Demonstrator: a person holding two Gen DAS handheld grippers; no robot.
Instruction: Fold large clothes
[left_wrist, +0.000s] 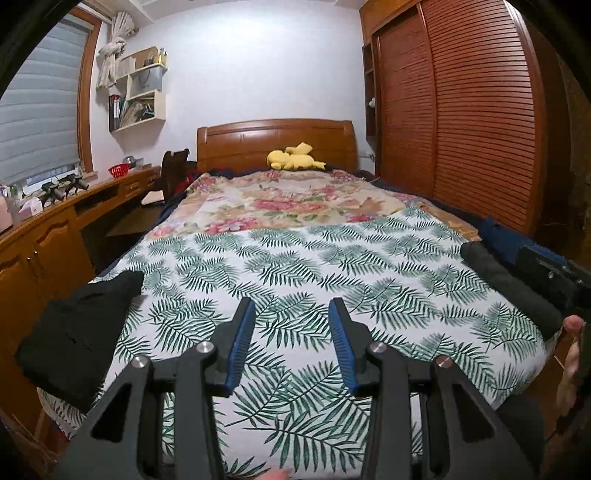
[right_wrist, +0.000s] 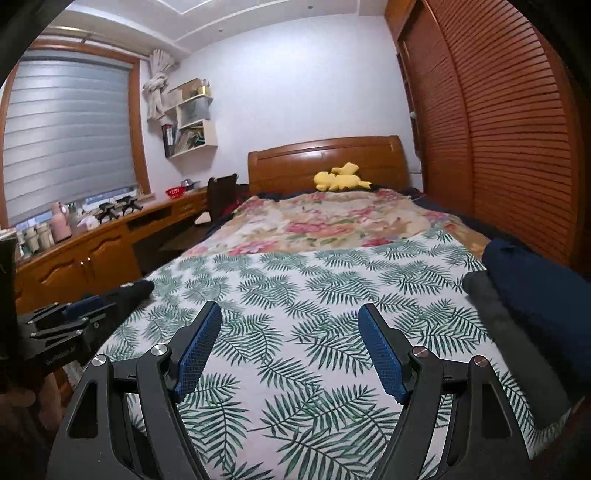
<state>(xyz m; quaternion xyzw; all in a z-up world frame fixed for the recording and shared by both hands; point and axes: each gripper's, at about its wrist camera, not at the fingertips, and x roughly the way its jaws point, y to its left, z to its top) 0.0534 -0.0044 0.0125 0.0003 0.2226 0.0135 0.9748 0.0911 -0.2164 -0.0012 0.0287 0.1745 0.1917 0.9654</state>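
A black folded garment (left_wrist: 74, 332) lies at the bed's left edge; its end shows in the right wrist view (right_wrist: 135, 290). A dark grey garment (left_wrist: 513, 291) (right_wrist: 517, 339) and a navy blue garment (left_wrist: 498, 236) (right_wrist: 543, 295) lie along the bed's right edge. My left gripper (left_wrist: 291, 306) is open and empty above the leaf-print sheet (left_wrist: 295, 266). My right gripper (right_wrist: 290, 312) is open and empty above the same sheet (right_wrist: 295, 277). The left gripper also shows in the right wrist view (right_wrist: 70, 317), near the black garment.
A floral blanket (left_wrist: 288, 203) covers the far half of the bed, with a yellow plush toy (left_wrist: 291, 158) by the wooden headboard (left_wrist: 273, 136). A wooden desk (left_wrist: 55, 221) runs along the left. A slatted wardrobe (left_wrist: 461, 110) stands on the right.
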